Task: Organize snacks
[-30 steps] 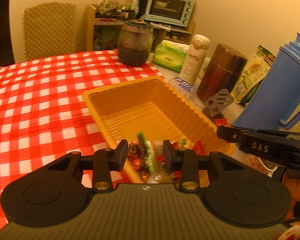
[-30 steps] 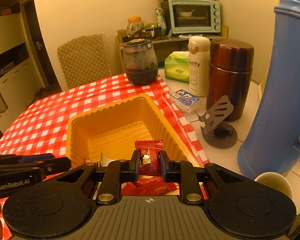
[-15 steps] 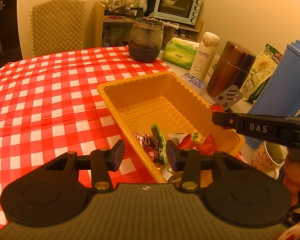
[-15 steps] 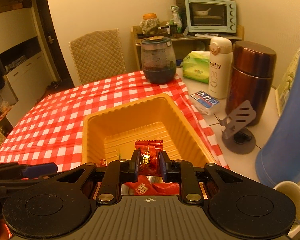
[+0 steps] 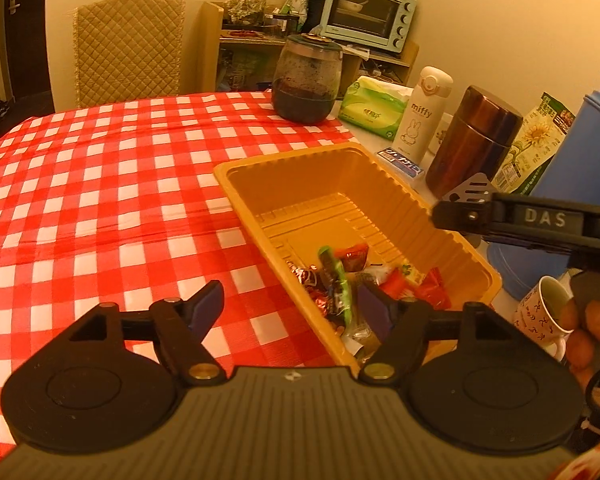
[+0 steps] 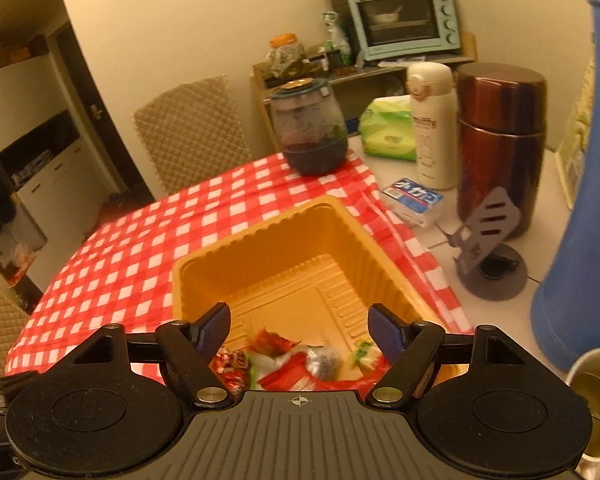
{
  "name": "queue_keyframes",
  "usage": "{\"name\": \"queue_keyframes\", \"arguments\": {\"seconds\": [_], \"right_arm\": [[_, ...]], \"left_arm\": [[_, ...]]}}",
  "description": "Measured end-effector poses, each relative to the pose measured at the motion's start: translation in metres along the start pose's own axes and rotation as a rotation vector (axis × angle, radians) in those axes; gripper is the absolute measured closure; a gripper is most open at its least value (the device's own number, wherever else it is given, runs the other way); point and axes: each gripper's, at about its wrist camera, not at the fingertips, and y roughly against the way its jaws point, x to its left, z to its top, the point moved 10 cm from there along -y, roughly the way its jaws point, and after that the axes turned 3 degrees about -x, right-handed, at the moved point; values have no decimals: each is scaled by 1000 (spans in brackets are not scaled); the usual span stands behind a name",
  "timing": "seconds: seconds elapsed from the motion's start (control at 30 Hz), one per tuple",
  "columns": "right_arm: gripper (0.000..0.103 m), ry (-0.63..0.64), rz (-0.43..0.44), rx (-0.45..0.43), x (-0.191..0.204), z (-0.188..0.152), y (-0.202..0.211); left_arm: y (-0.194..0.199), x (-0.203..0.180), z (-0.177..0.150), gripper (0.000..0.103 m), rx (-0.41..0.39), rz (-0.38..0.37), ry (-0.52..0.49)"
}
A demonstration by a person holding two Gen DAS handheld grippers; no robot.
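Note:
An orange plastic tray (image 5: 400, 196) (image 6: 340, 232) rests on the red checked tablecloth and holds several wrapped snacks (image 5: 348, 276) (image 6: 292, 360) at its near end. My left gripper (image 5: 290, 304) hovers over the tray's near left rim. Its jaws are opening and grip nothing. My right gripper (image 6: 298, 326) hangs above the snack pile, jaws opening, with no snack between the pads. The red packet it held lies among the other snacks (image 6: 270, 340). In the left wrist view, the right gripper's side, marked DAS (image 5: 540, 220), crosses above the tray's right rim.
Right of the tray stand a brown flask (image 6: 500, 140), a grey phone stand (image 6: 488, 248), a blue jug (image 6: 588, 220), a white bottle (image 6: 430, 120) and a mug (image 5: 544, 312). A dark glass jar (image 5: 306, 80) sits at the cloth's far edge. A chair (image 5: 128, 48) stands behind the table.
Both grippers have opened wide. The right one let go of the red packet, which dropped into the tray. The left one has drawn back a little from the snacks.

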Motion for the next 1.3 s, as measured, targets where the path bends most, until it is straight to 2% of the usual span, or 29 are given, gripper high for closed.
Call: {"name": "queue_keyframes", "arguments": {"seconds": [0.23,0.7,0.8,0.9,1.3], "right_arm": [[27,-11,-29,20,-9,-10,9],[27,3,-43,30,-1,-18,32],[25,10,-44,27,3,-18,39],[12,16,-46,23,6,-20,46],[9,31,-58,29,18,-35,82]], "left_arm": [[10,4,-3,18,-15,18,-1],[34,6,-4,0,-44,60,-21],[41,7,-6,0,-40,63,-18],[49,9,-8,0,-41,71,-11],[89,27,-18,0,-59,136,25]]}}
